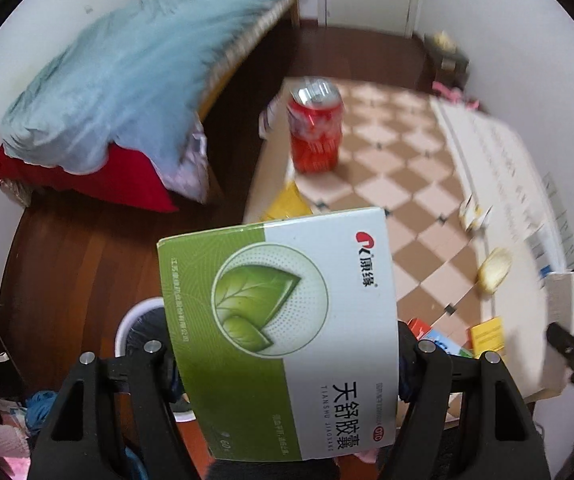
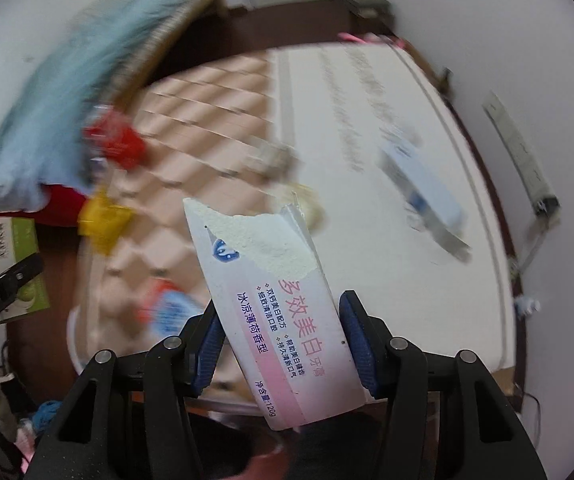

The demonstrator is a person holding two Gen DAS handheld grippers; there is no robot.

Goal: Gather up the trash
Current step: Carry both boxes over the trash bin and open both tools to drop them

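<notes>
Left hand-held gripper clamps green box; right hand-held gripper pinches — seemingly — toothpaste carton.

Can on table; bed left, seemingly.

red can motion-blurred, bin mostly hidden

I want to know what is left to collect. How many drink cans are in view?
1. The red can stands upright on the checkered table, near its far left corner, beyond the box in the left gripper. Other cans may be hidden behind that box.
</notes>
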